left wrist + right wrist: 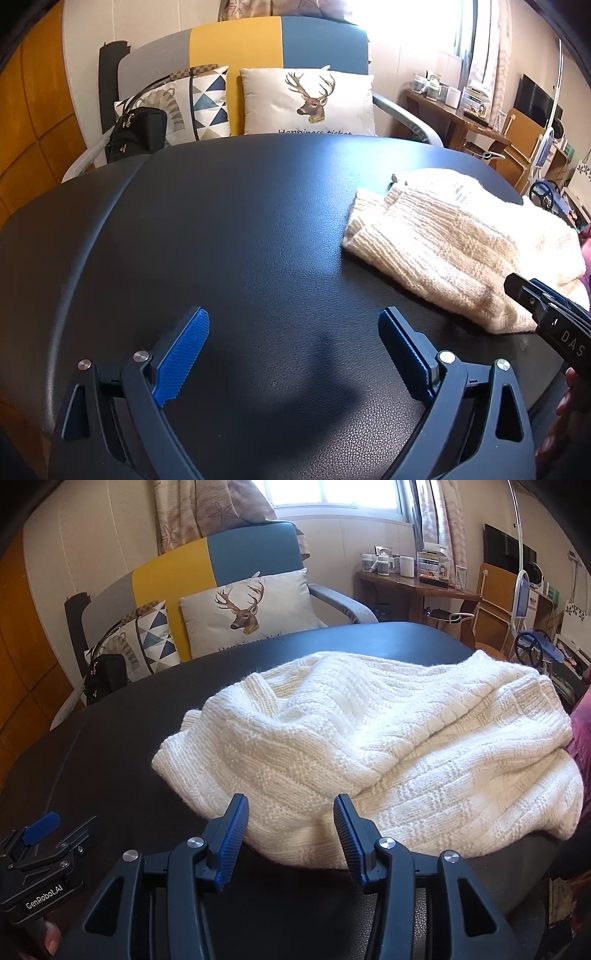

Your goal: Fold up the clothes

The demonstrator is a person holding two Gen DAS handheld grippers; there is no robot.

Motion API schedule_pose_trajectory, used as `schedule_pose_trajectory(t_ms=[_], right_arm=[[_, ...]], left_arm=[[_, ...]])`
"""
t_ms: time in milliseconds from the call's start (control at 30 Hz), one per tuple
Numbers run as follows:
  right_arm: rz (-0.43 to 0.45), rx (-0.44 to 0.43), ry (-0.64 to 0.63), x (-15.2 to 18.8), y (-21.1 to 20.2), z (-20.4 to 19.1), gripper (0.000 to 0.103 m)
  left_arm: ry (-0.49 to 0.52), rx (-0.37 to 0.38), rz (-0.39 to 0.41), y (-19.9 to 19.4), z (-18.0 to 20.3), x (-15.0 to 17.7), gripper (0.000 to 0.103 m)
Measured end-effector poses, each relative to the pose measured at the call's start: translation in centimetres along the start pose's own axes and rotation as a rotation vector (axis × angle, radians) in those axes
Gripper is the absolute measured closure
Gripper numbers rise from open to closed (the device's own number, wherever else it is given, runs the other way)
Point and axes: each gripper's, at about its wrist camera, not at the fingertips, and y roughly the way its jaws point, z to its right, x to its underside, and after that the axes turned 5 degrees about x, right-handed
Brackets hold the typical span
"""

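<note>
Right wrist view: my right tongs (291, 836) stand apart with nothing between them, their blue pads (233, 840) just at the near edge of the cream knitted sweater (369, 746). The sweater lies in a loose, bunched heap on the right part of the black table (110, 757). In the left wrist view my left tongs (293, 354) are spread wide over bare table, well apart from the sweater (443, 243), gripping nothing. Behind the table I see a sofa with a deer cushion (308, 101) and a black bag (135, 133).
</note>
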Motion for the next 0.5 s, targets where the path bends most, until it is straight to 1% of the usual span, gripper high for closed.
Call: schedule_pose_trajectory(t_ms=[333, 500], right_arm=[[-0.007, -0.014, 0.016, 0.0, 0.5, 1.3, 0.054], [0.006, 0.001, 0.014, -0.3, 0.3, 1.7, 0.054]], left_arm=[[0.030, 0.028, -0.006, 0.9, 1.8, -0.4, 0.008], [0.040, 0.032, -0.005, 1.5, 2.9, -1.1, 0.008]])
